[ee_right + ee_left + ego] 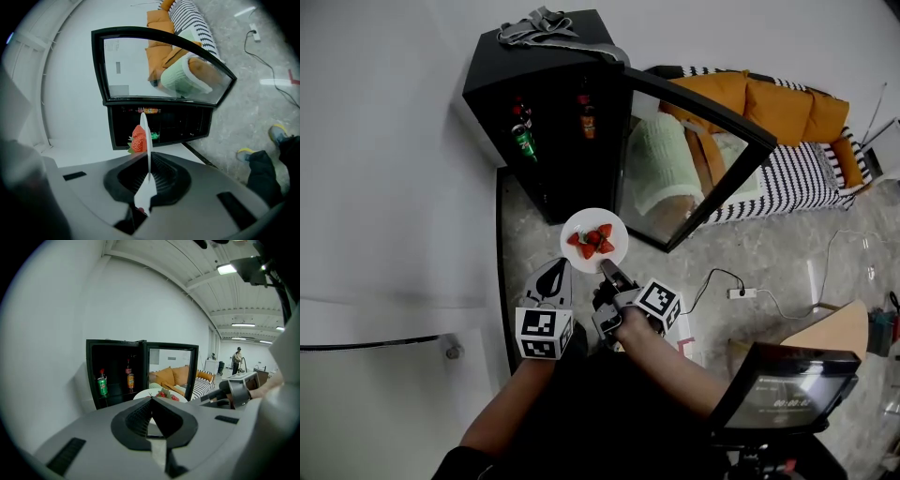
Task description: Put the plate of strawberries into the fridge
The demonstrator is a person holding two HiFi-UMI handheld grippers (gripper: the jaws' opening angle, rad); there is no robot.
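In front of the open fridge (pixel 548 112), the right gripper (pixel 607 269) holds the white plate (pixel 579 254) by its near rim. In the right gripper view its 2 jaws are pressed onto the rim of the plate (pixel 145 136), which shows edge-on as a thin white blade running up from between them, with the strawberries (pixel 138 139) on its left face. In the head view the strawberries (pixel 593 239) sit in a small red heap near the plate's middle. The plate hangs above the floor just outside the black cabinet, between the cabinet's open front and the swung-out glass door (pixel 694 159).

The left gripper (pixel 554 272) is just beside the plate's left edge, apart from it as far as the head view shows. In the left gripper view its jaws meet at the tip and grip nothing; the plate (pixel 143 393) shows just past them.

Inside the fridge stand a green can (pixel 525 142) and an orange-labelled bottle (pixel 587 122), and a grey cloth (pixel 539 28) lies on top. An orange-cushioned sofa (pixel 778 103) stands behind the door.
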